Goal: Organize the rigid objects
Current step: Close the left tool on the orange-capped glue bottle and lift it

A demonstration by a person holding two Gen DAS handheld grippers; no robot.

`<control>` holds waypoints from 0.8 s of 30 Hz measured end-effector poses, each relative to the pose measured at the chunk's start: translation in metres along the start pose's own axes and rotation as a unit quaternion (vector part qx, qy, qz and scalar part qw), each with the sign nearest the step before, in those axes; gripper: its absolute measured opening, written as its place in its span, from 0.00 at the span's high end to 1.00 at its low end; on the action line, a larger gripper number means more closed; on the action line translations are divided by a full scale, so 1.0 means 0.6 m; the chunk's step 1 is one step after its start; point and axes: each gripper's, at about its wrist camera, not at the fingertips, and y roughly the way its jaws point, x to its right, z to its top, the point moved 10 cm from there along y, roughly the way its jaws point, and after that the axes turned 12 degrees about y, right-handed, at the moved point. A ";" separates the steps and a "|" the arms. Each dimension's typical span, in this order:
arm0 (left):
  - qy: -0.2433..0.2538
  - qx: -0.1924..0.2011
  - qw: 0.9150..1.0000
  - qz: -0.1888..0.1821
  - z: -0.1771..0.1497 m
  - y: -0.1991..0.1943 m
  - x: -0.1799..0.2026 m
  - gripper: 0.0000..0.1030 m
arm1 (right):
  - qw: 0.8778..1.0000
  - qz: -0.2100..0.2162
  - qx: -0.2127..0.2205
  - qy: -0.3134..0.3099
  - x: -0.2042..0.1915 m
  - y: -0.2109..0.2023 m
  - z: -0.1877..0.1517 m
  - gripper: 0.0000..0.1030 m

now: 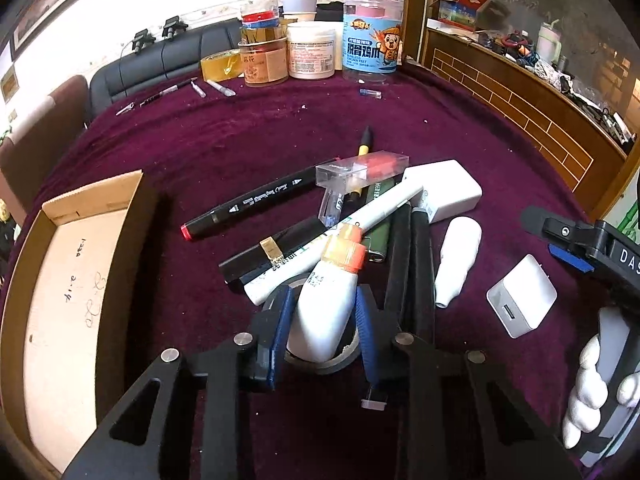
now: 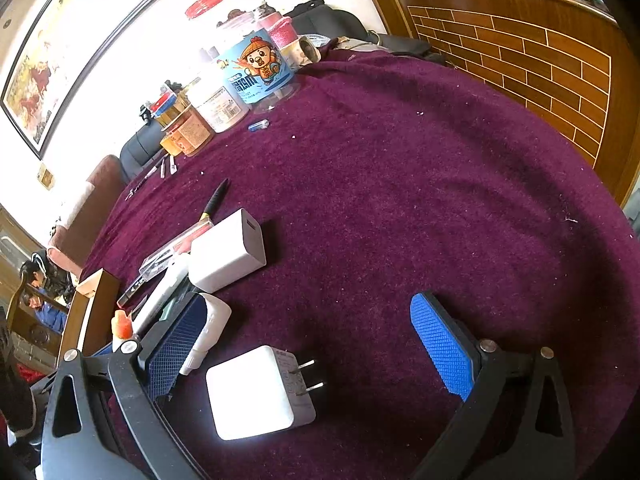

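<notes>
My left gripper (image 1: 322,308) is shut on a white glue bottle (image 1: 326,312) with an orange cap, which rests over a black tape roll (image 1: 320,364). Just ahead lies a pile: a black marker (image 1: 256,202), a white marker (image 1: 336,240), a clear case (image 1: 360,170), a white power bank (image 1: 444,188). An open cardboard box (image 1: 60,280) sits at the left. My right gripper (image 2: 312,344) is open, its jaws wide around a white USB charger (image 2: 256,392) that lies on the cloth; it also shows in the left wrist view (image 1: 520,302).
A purple cloth (image 2: 400,200) covers the table. Jars and tubs (image 1: 320,48) and a yellow tape roll (image 1: 222,66) stand along the far edge, with pens (image 1: 168,92) beside them. A small white bottle (image 1: 456,264) lies right of the pile. A wooden counter (image 2: 520,60) borders the right.
</notes>
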 end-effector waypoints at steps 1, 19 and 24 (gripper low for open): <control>0.004 0.001 1.000 -0.003 0.001 -0.002 0.004 0.75 | 1.000 0.000 0.000 0.000 0.000 0.000 0.000 0.01; 0.000 0.014 1.000 0.000 0.001 -0.010 0.014 0.77 | 1.000 0.000 0.000 0.000 -0.001 0.001 0.000 0.01; -0.024 0.047 0.998 -0.017 0.003 -0.070 -0.002 0.77 | 1.000 0.000 0.000 0.000 0.000 0.001 0.000 0.01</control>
